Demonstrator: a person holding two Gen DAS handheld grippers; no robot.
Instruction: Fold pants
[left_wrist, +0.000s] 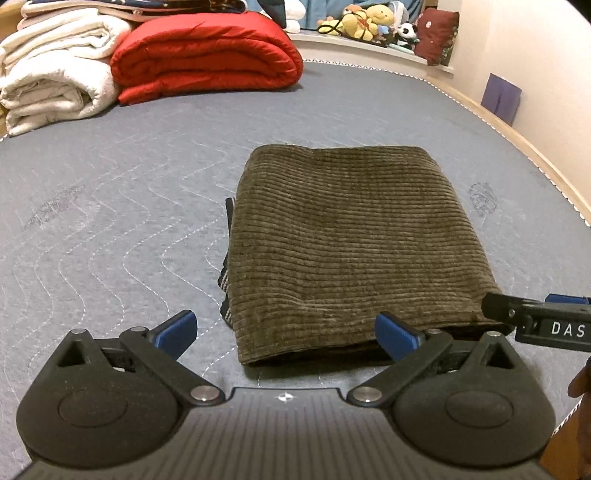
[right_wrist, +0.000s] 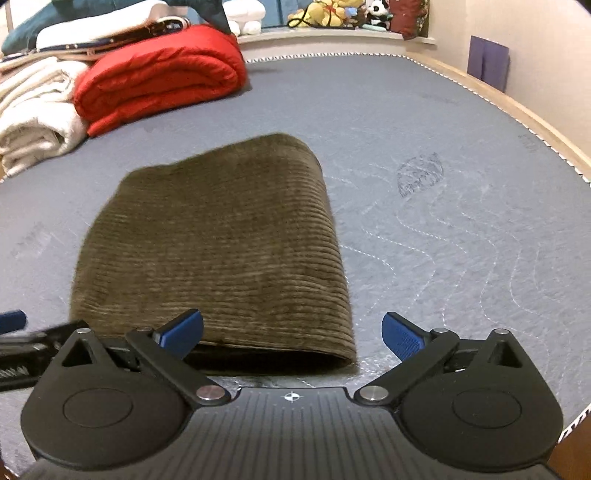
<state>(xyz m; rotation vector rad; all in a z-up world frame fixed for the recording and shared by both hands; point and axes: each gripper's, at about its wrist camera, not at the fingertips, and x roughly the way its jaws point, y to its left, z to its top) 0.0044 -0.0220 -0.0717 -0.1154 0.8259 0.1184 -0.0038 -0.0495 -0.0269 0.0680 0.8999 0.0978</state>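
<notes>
**Pants lie folded on the bed, both grippers released**

The pants (left_wrist: 347, 251) — brown corduroy — lie folded into a flat, thick rectangle on the grey quilted bed (left_wrist: 110, 206), near its middle and a little toward the near edge. A dark striped band sticks out from the fold's left side in the left wrist view.

The left gripper (left_wrist: 286, 334) hangs at the near edge of the fold, its jaws spread wide; the blue pads (left_wrist: 177, 330) grip nothing. The right gripper (right_wrist: 291, 336) stands beside it at the fold's near right corner, jaws equally wide, nothing between them — the pants lie free.

At the far left corner of the bed sit a rolled red quilt (left_wrist: 207, 55) and white blankets (left_wrist: 51, 74). Plush toys (left_wrist: 369, 22) line a ledge beyond the far edge.
</notes>
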